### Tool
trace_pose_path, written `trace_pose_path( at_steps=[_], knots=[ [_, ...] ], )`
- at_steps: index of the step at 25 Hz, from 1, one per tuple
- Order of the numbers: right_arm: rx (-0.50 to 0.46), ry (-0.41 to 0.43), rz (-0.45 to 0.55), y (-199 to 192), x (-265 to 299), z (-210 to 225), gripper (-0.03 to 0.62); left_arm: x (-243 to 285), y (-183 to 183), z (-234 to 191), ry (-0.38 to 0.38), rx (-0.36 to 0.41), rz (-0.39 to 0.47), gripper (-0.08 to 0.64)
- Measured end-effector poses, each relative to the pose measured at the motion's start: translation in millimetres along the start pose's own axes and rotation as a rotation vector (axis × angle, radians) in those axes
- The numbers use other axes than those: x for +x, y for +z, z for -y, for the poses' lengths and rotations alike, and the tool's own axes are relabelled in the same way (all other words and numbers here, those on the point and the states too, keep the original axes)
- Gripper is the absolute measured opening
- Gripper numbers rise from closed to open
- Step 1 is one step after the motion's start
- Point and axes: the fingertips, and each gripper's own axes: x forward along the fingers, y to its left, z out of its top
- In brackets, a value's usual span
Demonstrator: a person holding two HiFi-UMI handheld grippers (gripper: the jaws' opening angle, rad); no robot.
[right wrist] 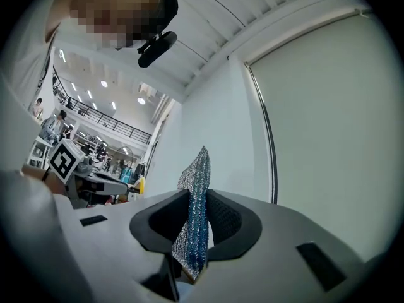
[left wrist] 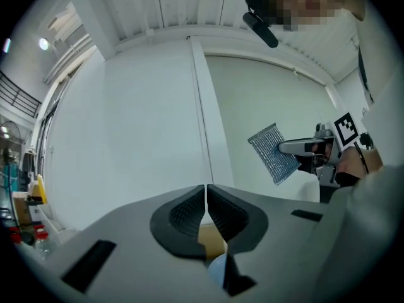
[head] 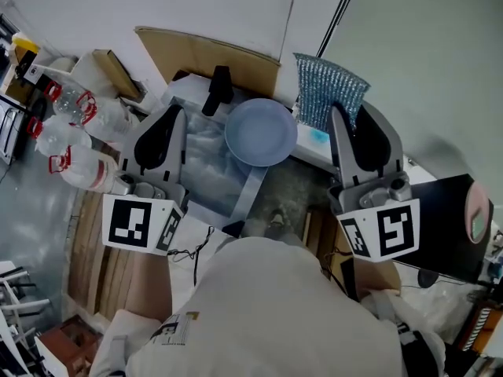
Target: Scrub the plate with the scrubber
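A light blue plate [head: 261, 132] lies below and between my two grippers; a sliver of the plate [left wrist: 216, 269] shows under the left jaws. My left gripper [head: 176, 111] [left wrist: 206, 196] is held level to the left of the plate, jaws pressed together with nothing between them. My right gripper [head: 339, 113] [right wrist: 197, 214] is shut on a silver-blue mesh scrubber [head: 330, 89] [right wrist: 194, 197], which stands up from its jaws to the right of and above the plate. In the left gripper view the scrubber [left wrist: 273, 153] hangs from the right gripper [left wrist: 295, 148] before a white wall.
Plastic bottles with red caps [head: 69, 128] crowd the left. A cardboard box [head: 206, 56] and a black upright object [head: 219, 89] stand behind the plate, which rests on crinkled clear plastic [head: 198, 157]. A black panel [head: 448, 226] is at the right.
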Motion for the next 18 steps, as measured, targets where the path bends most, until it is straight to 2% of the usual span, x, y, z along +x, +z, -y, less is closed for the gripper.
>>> trace_pose_path(
  at_steps=[4, 11, 18],
  knots=[
    [0.042, 0.023, -0.048, -18.8, -3.9, -11.9, 0.108, -4.4, -12.2, 9.7, -0.02, 0.036, -0.031, 0.026],
    [0.118, 0.077, -0.092, -40.9, -10.5, -32.0, 0.109, -12.4, -42.9, 24.2, -0.045, 0.023, -0.083, 0.018],
    [0.154, 0.097, -0.118, -52.7, -15.8, -38.6, 0.109, -25.1, -66.2, 31.8, -0.058, -0.041, -0.134, 0.018]
  ],
)
